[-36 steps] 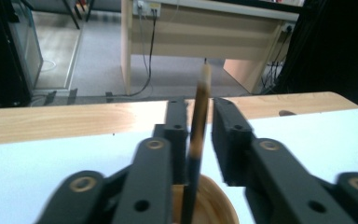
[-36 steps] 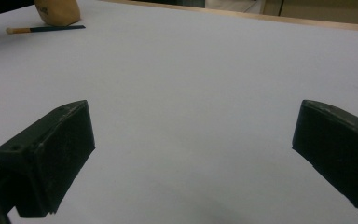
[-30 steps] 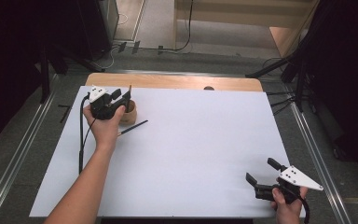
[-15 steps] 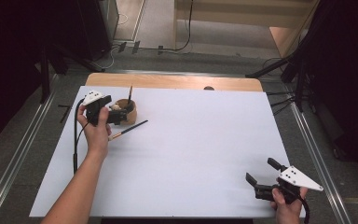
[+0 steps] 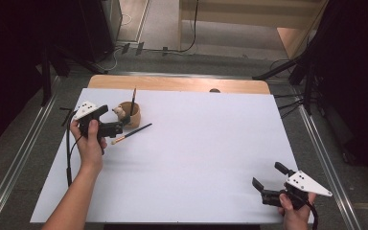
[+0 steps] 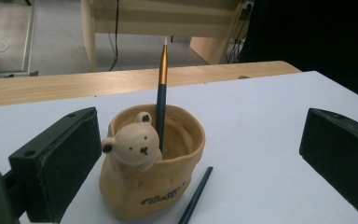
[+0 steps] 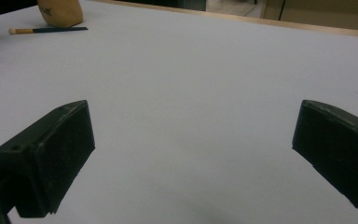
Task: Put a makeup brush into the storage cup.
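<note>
High view: the left gripper (image 5: 120,128) sits at the far left of the white table (image 5: 211,158), its jaws spread wide with nothing between them; they have just been opening. Directly ahead of those jaws stands the bear-faced pen pot (image 5: 130,114), holding one brush (image 5: 133,99) upright. In the left gripper view, the pot (image 6: 151,163) stands nearer the left-hand jaw without touching it, the standing brush (image 6: 161,93) leaning on its back wall. A second brush (image 5: 131,133) lies flat on the sheet just beside the pot's base, on the gripper's near side. By my judgement one brush is deposited and the loose one is the next item. That calls for swinging the jaws off the pot, lowering onto the thin handle and closing across it; the pot crowds the far end. The right gripper (image 5: 268,184) rests well apart at the near right corner, jaws wide and empty (image 7: 191,154).
</note>
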Tool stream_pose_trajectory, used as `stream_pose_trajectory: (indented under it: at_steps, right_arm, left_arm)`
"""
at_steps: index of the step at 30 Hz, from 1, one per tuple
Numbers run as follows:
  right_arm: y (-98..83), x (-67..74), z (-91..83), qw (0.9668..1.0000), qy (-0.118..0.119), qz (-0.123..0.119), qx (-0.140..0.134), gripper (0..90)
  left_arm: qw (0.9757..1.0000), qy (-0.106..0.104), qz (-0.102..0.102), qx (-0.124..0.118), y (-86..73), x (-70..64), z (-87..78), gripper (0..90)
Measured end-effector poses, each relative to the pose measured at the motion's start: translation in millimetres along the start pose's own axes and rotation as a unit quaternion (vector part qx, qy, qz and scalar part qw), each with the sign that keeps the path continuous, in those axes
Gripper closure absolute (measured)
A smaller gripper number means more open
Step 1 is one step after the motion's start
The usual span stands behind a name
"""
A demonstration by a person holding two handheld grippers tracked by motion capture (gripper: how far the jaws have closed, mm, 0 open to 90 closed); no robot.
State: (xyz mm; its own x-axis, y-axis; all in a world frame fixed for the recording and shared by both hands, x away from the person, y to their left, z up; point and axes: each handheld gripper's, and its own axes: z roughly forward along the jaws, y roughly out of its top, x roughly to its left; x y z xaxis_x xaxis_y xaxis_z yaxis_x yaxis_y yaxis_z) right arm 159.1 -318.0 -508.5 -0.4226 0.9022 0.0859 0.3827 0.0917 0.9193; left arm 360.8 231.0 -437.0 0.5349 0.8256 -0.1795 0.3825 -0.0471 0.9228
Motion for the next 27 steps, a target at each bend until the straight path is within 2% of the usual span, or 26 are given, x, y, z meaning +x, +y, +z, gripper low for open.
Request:
stream_pose_trajectory:
  at_steps: [5, 11, 19, 27]
  right_arm:
    - [0.5, 0.7, -0.1, 1.0, 0.001, -0.002, 0.0, 0.0]
    - [0.6, 2.0, 0.4, 1.0, 0.001, -0.002, 0.002, 0.0]
    - [0.8, 1.7, -0.2, 1.0, -0.001, -0.002, 0.0, 0.0]
    - [1.2, 2.2, -0.7, 1.0, -0.003, -0.003, -0.002, 0.0]
  left_arm:
    - [1.0, -0.005, 0.002, -0.008, -5.2, -1.5, -12.2, 0.0]
    - [0.9999, -0.001, 0.007, -0.007, -13.6, -1.7, -23.3, 0.0]
    - [0.9999, -0.006, -0.001, -0.011, -25.7, -4.0, -38.1, 0.0]
    - [1.0, -0.008, -0.001, -0.005, -39.8, -5.5, -52.9, 0.0]
